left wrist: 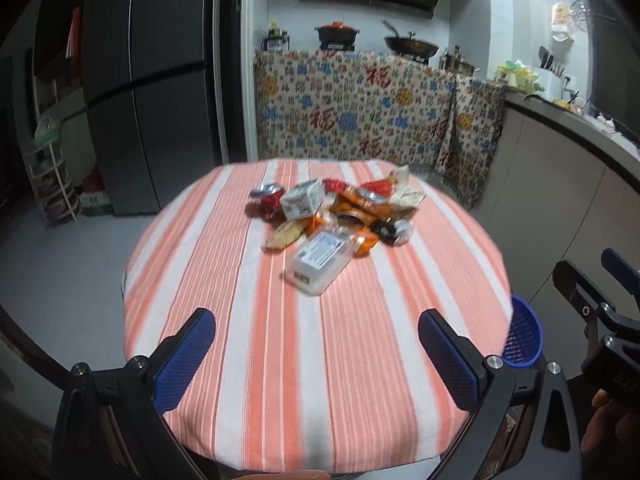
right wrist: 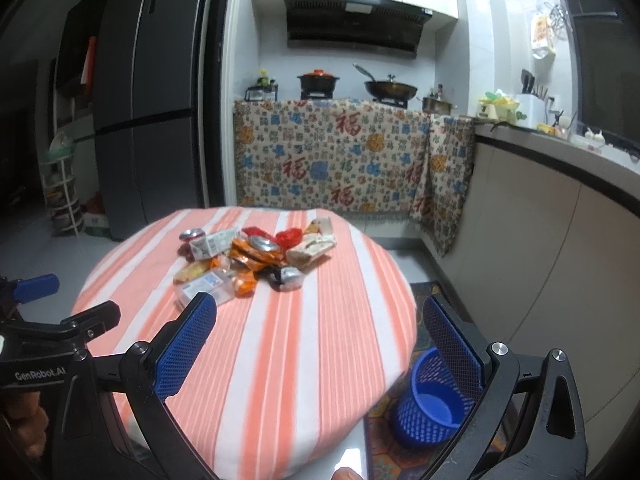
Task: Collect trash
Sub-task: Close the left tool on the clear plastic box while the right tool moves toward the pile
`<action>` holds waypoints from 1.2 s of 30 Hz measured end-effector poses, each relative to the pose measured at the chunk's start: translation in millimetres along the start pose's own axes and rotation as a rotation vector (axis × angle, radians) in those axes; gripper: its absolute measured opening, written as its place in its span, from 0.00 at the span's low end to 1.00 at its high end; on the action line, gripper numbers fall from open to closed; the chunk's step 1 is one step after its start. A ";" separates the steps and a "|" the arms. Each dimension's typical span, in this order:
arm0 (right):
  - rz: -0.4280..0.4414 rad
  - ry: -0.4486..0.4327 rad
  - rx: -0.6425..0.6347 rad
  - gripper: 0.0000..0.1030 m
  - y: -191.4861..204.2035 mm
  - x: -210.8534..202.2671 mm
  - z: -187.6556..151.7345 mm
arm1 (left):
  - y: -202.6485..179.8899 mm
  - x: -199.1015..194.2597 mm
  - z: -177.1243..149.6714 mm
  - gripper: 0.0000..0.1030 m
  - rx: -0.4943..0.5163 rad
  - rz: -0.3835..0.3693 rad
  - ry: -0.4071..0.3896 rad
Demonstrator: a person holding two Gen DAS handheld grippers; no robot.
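A heap of trash (left wrist: 336, 216) lies on the far half of a round table with an orange-and-white striped cloth (left wrist: 256, 360): a red can (left wrist: 269, 199), a white carton (left wrist: 302, 202), orange wrappers (left wrist: 352, 206) and a clear plastic box (left wrist: 320, 262) nearest me. The heap also shows in the right wrist view (right wrist: 248, 258). My left gripper (left wrist: 316, 356) is open and empty above the table's near edge. My right gripper (right wrist: 316, 346) is open and empty over the table's near right edge. A blue mesh bin (right wrist: 430, 400) stands on the floor right of the table.
A dark fridge (left wrist: 160, 92) stands at the back left beside a white rack (left wrist: 52, 176). A counter draped with patterned cloth (left wrist: 360, 108) carries a pot and a wok. A cabinet run (right wrist: 540, 240) lines the right side. The right gripper's body (left wrist: 600, 320) shows at the left view's right edge.
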State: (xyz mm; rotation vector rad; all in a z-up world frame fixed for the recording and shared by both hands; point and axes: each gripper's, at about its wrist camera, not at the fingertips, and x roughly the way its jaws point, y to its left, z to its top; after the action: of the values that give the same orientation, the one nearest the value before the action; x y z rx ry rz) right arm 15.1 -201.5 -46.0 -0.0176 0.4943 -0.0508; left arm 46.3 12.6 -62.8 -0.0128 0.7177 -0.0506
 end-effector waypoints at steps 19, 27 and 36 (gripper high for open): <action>0.120 0.434 -0.048 1.00 -3.9 186.4 -69.5 | 26.8 175.1 -15.2 1.00 0.010 0.038 0.278; 0.172 0.463 -0.107 1.00 8.8 227.0 -51.5 | 29.9 189.6 -2.7 1.00 0.014 0.046 0.258; 0.211 0.449 -0.112 1.00 13.3 245.4 -43.6 | 28.4 190.0 -2.0 1.00 0.055 0.014 0.268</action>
State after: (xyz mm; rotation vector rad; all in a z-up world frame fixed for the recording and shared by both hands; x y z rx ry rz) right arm 210.7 -201.5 -201.1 -0.0648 0.9450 0.1840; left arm 189.1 31.3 -190.1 0.0524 0.9843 -0.0591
